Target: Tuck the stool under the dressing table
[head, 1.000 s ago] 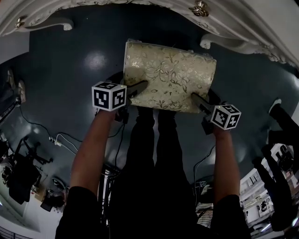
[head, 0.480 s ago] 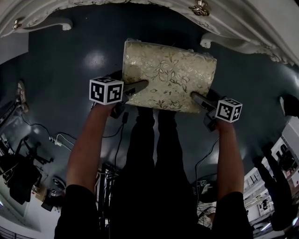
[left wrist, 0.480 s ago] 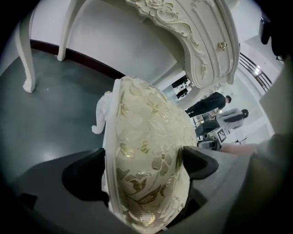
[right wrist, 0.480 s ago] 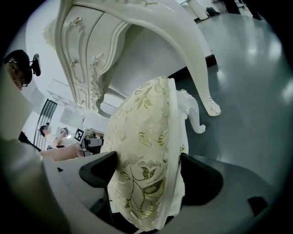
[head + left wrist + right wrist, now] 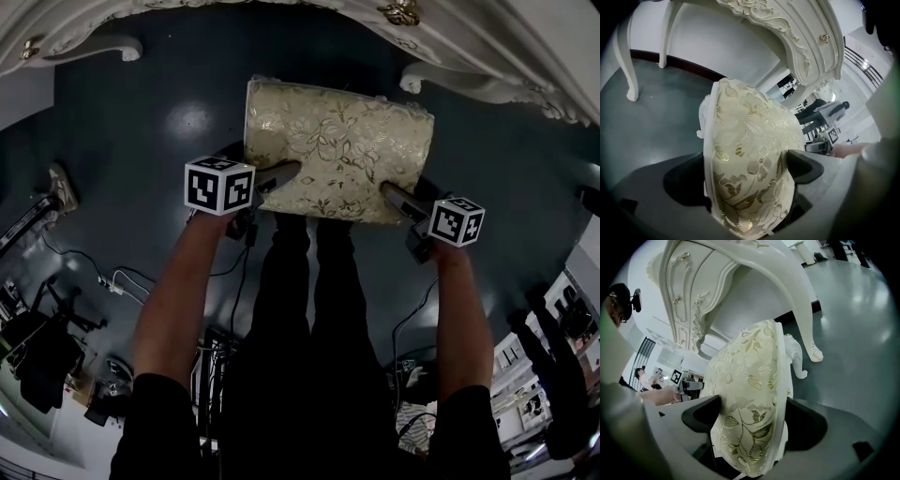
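Observation:
The stool (image 5: 337, 150), with a cream cushion of gold flowers, stands on the dark floor between the front legs of the white dressing table (image 5: 487, 56), its far edge near the table front. My left gripper (image 5: 284, 172) is at the seat's near left corner and my right gripper (image 5: 394, 195) at its near right corner. In the left gripper view the jaws stand wide on both sides of the cushion (image 5: 750, 140). In the right gripper view the seat edge (image 5: 754, 380) likewise lies between wide jaws. Neither gripper visibly squeezes the cushion.
The carved table legs (image 5: 94, 47) (image 5: 441, 84) flank the stool. The holder's dark trouser legs (image 5: 309, 309) stand just behind the seat. Cables (image 5: 112, 277) and dark equipment (image 5: 47, 356) lie on the floor at lower left. Other people's shapes (image 5: 553, 375) show at the right.
The stool and both grippers stay almost where they were. At the right edge a dark shoe has slid out of view.

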